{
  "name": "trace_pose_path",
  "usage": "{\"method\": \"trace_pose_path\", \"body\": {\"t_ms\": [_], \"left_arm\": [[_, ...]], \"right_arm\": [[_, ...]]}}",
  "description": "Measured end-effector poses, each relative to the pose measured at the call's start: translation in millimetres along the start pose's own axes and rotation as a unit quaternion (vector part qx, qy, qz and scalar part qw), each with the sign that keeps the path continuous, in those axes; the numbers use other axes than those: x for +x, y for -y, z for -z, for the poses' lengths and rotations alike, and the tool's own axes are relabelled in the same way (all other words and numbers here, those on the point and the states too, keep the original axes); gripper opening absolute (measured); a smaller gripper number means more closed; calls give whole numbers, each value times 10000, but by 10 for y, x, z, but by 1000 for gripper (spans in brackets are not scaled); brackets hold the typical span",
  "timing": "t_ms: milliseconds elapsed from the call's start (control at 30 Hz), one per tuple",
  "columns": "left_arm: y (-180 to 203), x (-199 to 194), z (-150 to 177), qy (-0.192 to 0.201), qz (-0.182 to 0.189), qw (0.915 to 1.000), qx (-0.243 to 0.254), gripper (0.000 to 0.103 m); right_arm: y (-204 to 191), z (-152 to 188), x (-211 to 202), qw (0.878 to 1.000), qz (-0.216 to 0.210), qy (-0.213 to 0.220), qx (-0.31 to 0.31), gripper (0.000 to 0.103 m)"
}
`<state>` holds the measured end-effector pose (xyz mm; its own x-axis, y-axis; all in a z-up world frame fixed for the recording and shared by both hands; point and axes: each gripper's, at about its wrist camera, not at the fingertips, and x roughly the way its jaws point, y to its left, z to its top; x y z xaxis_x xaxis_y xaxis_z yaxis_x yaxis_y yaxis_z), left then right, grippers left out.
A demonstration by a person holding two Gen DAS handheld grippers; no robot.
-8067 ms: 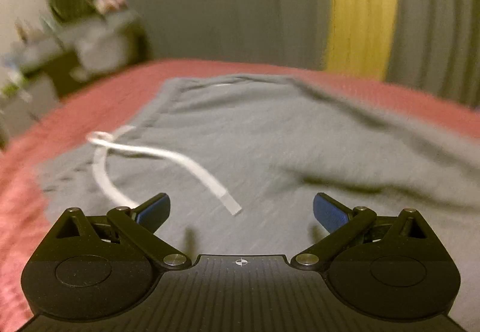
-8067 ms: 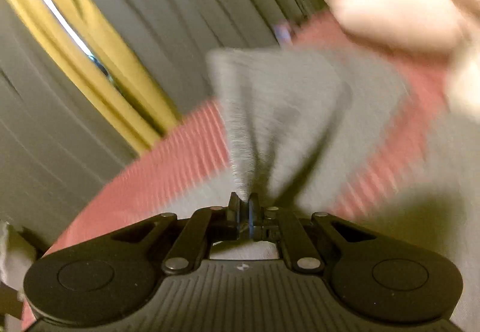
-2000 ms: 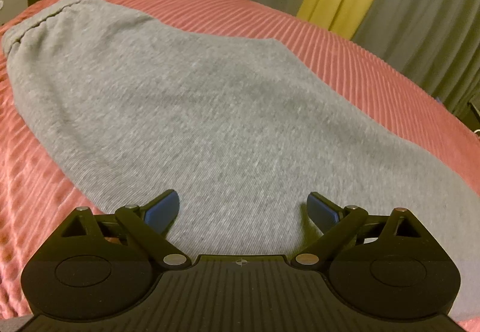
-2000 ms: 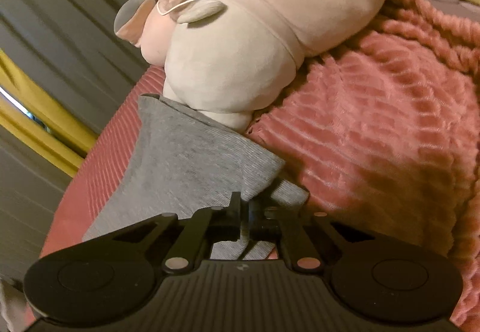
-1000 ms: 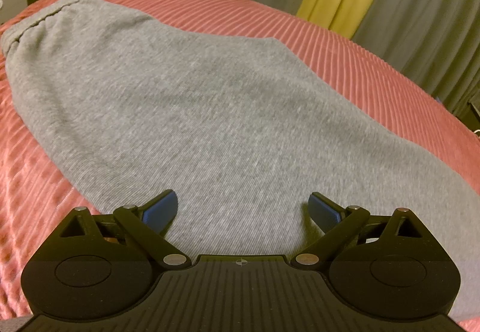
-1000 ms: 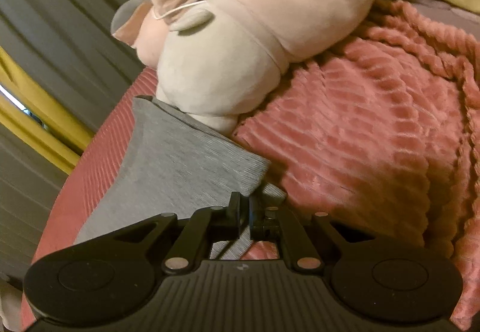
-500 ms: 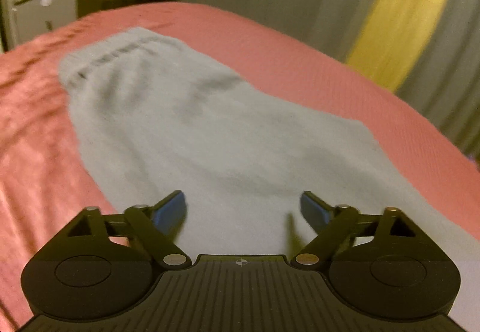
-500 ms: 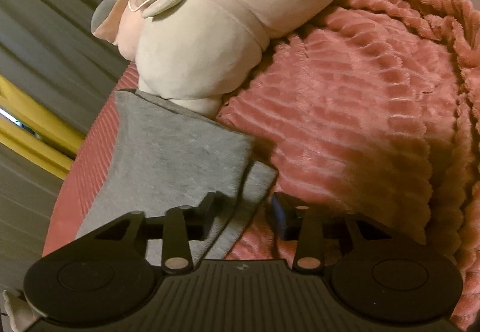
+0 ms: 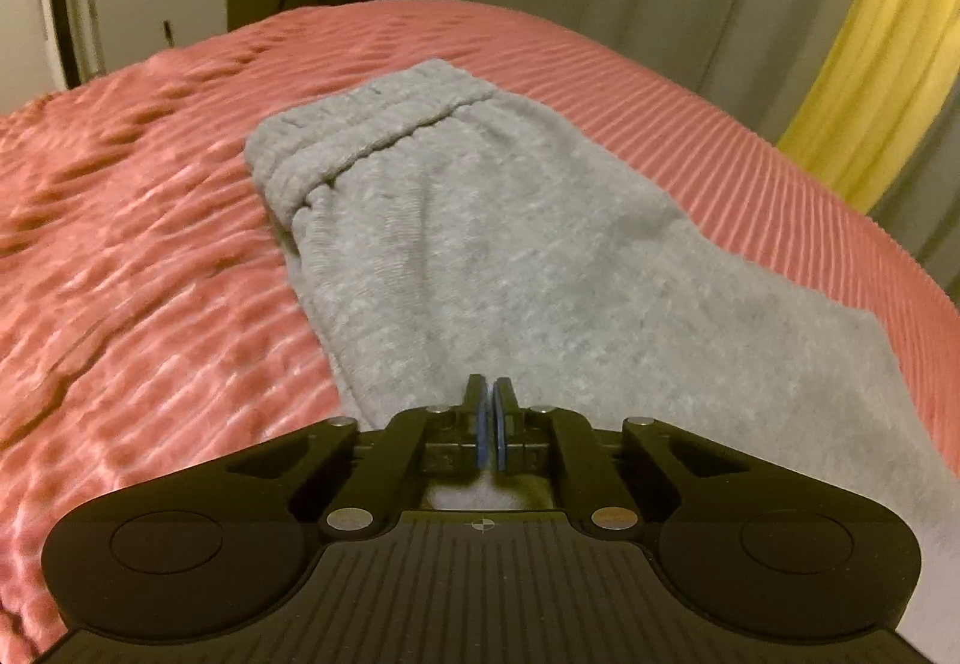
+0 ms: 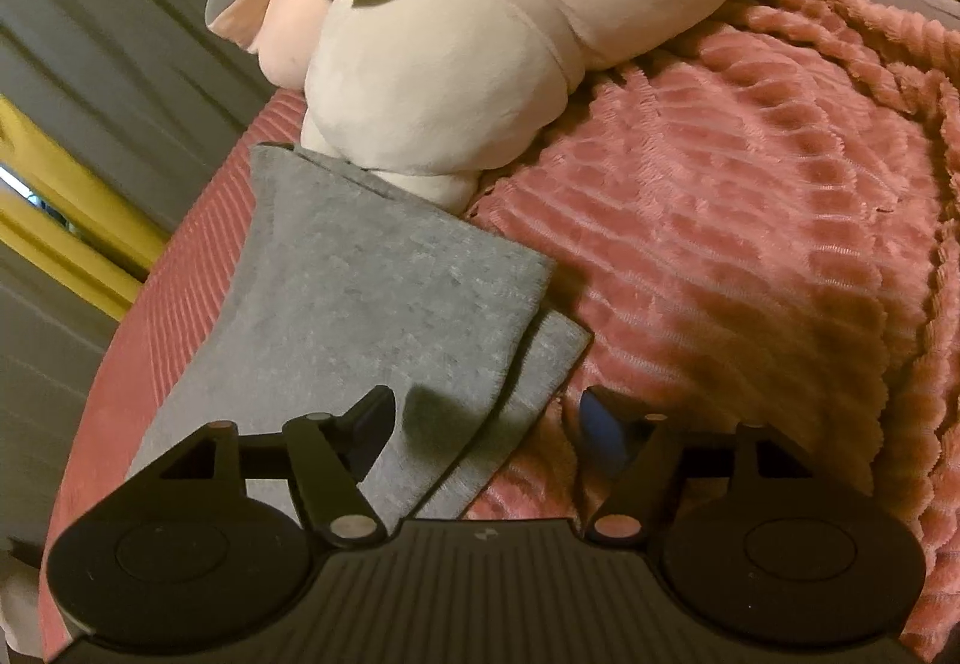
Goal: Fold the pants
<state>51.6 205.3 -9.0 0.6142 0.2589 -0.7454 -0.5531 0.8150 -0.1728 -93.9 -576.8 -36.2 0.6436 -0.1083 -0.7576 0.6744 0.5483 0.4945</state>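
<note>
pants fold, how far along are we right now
Done: the grey pants lie folded lengthwise on the pink bedspread, the two leg cuffs stacked near the plush toy. In hand: the left claw looks shut on the pants mid-length, while the right claw hangs open over the cuffs. Left: the crosswise folds, bringing cuffs toward the waistband.

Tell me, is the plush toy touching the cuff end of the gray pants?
Touching. The right wrist view shows the plush toy resting its lower end directly on the far corner of the gray pants, no blanket visible between them.
</note>
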Motion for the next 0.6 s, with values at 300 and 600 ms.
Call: {"method": "trace_pose_path", "body": {"t_ms": [300, 600], "left_arm": [[506, -377, 261, -71, 519, 9972, 526, 73], [1239, -346, 826, -520, 785, 9849, 1451, 81]], "right_arm": [[83, 27, -36, 9991, -386, -130, 103, 89], [306, 29, -93, 9952, -805, -137, 536, 90]]}}
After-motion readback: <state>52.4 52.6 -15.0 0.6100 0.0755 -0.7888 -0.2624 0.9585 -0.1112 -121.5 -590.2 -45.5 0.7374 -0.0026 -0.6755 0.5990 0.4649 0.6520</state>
